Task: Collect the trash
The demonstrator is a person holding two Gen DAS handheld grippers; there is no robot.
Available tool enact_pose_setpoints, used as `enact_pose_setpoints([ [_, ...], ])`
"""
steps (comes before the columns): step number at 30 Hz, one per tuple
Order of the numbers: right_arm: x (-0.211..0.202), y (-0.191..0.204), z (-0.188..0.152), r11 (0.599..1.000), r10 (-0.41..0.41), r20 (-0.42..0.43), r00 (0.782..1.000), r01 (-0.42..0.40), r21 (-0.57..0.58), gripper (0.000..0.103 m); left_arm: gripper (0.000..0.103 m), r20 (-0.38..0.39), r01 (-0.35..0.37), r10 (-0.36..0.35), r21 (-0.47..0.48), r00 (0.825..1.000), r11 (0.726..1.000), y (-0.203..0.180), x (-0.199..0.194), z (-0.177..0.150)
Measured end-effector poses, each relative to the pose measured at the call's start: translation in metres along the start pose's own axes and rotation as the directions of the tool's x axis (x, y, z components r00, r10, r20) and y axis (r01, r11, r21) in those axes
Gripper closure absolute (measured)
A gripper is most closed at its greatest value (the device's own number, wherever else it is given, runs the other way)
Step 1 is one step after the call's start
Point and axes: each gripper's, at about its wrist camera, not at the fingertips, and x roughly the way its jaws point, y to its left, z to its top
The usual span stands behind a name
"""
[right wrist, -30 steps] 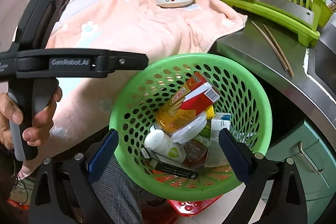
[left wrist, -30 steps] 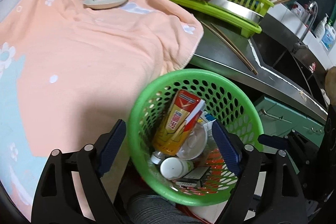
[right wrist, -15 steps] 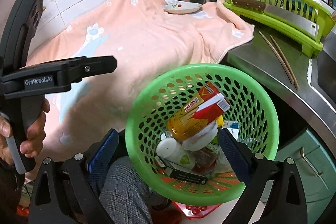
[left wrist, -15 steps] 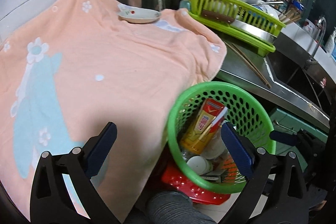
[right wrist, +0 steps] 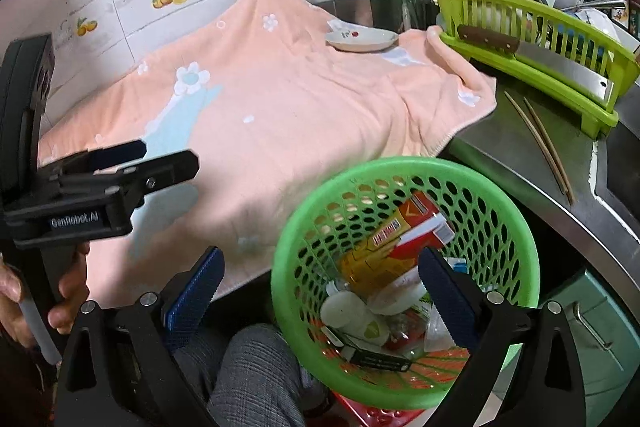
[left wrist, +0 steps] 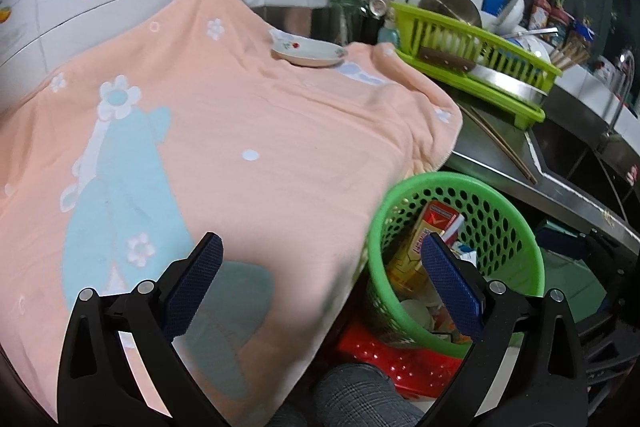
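A green perforated basket [left wrist: 460, 183] [right wrist: 400, 167] stands below the counter edge, on something red. It holds trash: a red and yellow carton [left wrist: 434, 223] [right wrist: 400, 231], white lids [right wrist: 344, 311], a dark flat pack and wrappers. My left gripper [left wrist: 320, 255] hangs open over the front edge of the peach towel [left wrist: 260, 115], left of the basket, with nothing between its fingers. In the right wrist view the left gripper [right wrist: 168, 157] sits at the left, held by a hand. My right gripper [right wrist: 320, 263] is open and bare, its right finger above the basket's inside.
A small plate [left wrist: 308, 53] [right wrist: 360, 41] rests on the towel's far side. A green dish rack [right wrist: 532, 39] with a cleaver, and chopsticks [right wrist: 540, 143], sit on the steel counter [right wrist: 520, 163]. A sink [left wrist: 580, 155] lies right. A grey-trousered knee [right wrist: 256, 367] is under the grippers.
My left gripper has swung left, off the basket and over the towel, and its jaws have widened. The right gripper has drawn back a little, so the basket sits lower right in its view.
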Motion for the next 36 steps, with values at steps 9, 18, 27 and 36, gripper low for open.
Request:
enact_pose_setpoints([
  [9,-0.003,0.015,0.01,0.999,-0.029,0.033,0.999,0.03,-0.031,0.008,0.005,0.045,-0.056,0.056,-0.007,0.997,0.998,0.015,-0.019,-0.003],
  [18,-0.007,0.018,0.016,0.998,-0.056,0.052,0.997,0.058,-0.024,0.008,0.005,0.053,-0.073,0.075,-0.032,0.996,0.997,0.029,-0.03,-0.01],
  [27,-0.014,0.015,0.023,0.998,-0.057,0.077,0.995,0.056,0.012,0.008,0.005,0.064,-0.084,0.089,-0.068,0.994,0.994,0.045,-0.039,-0.015],
  [36,-0.022,0.019,0.027,0.996,-0.083,0.111,0.99,0.081,0.02,0.008,0.005,0.078,-0.113,0.119,-0.071,0.99,0.991,0.048,-0.041,-0.021],
])
